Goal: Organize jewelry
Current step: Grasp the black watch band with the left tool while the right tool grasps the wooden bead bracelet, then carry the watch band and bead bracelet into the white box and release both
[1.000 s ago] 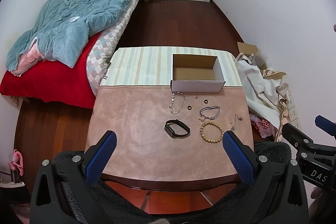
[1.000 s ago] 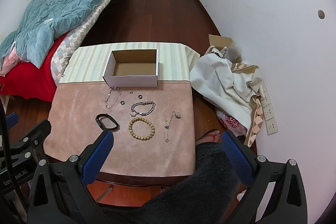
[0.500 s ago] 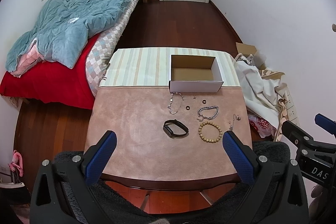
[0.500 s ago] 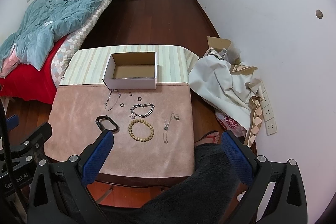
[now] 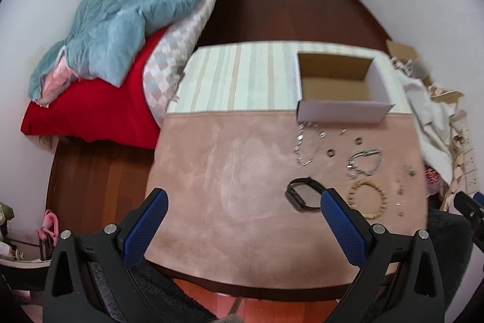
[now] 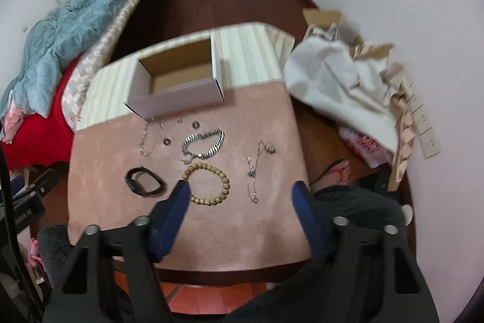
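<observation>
left gripper: your left gripper is released, blue pads spread wide, nothing between them; it hangs over the bare near-left part of the pink cloth.
right gripper: your right gripper is released with nothing gripped; its jaws have just been closing partway. the left pad's tip overlaps the near-left edge of the wooden bead bracelet in the right wrist view; contact cannot be told.
table: a small table under a pink cloth in front and a striped cloth behind.
box: an open white cardboard box sits on the striped cloth at the seam with the pink cloth; its inside shows bare brown card.
wooden bead bracelet: the wooden bead bracelet lies flat near the middle of the pink cloth, on your side of the silver chain bracelet.
black band: the black band lies flat just left of the bead bracelet, apart from it.
silver chain bracelet: the silver chain bracelet lies between the bead bracelet and the box.
thin chain: a thin chain lies near the box's left front corner.
rings: two small dark rings lie between the thin chain and the silver bracelet.
necklace: a fine necklace lies stretched out at the right of the pink cloth.
surroundings: bed with a blue quilt to the left; a pile of white fabric on the floor to the right.
</observation>
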Tool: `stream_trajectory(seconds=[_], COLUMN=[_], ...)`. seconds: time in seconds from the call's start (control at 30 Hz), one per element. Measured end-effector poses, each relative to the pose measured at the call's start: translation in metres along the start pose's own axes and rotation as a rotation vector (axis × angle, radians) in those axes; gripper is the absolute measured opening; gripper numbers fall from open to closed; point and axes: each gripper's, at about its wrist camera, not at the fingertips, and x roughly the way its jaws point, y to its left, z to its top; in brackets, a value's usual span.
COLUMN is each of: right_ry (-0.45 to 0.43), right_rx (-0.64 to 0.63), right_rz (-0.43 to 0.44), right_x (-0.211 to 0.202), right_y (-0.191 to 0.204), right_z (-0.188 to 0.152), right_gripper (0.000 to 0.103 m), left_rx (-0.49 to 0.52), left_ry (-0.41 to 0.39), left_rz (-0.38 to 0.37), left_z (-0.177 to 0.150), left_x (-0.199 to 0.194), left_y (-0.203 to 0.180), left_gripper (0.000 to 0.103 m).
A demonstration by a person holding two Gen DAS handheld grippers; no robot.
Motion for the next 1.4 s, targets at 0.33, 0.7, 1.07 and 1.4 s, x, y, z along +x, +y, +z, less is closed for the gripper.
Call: stream_trajectory(seconds=[0.33, 0.7, 1.07, 1.4], right_ry=[0.16, 0.24, 0.155, 0.023], right_rx=[-0.01, -0.127, -0.186, -0.153], right_rz=[0.053, 0.029, -0.008, 0.015], right_x=[0.119, 0.171, 0.16, 0.104], right_y=[0.004, 0.03, 0.048, 0.055], right_z=[0.0, -0.004, -0.016, -0.007], right_gripper=[0.043, 0.044, 0.01, 0.01], left_rx=[-0.023, -0.006, 0.07, 0.081], left_ry=[0.294, 0.383, 0.277, 0.123], left_rz=[-0.124, -0.214, -0.178, -0.175], left_z=[-0.004, -0.013, -0.003, 0.007], left_x=[0.125, 0.172, 0.141, 0.087], left_y=[-0.034, -0.059, -0.052, -0.042], left_gripper=[0.085, 0.011, 0.009, 0.009])
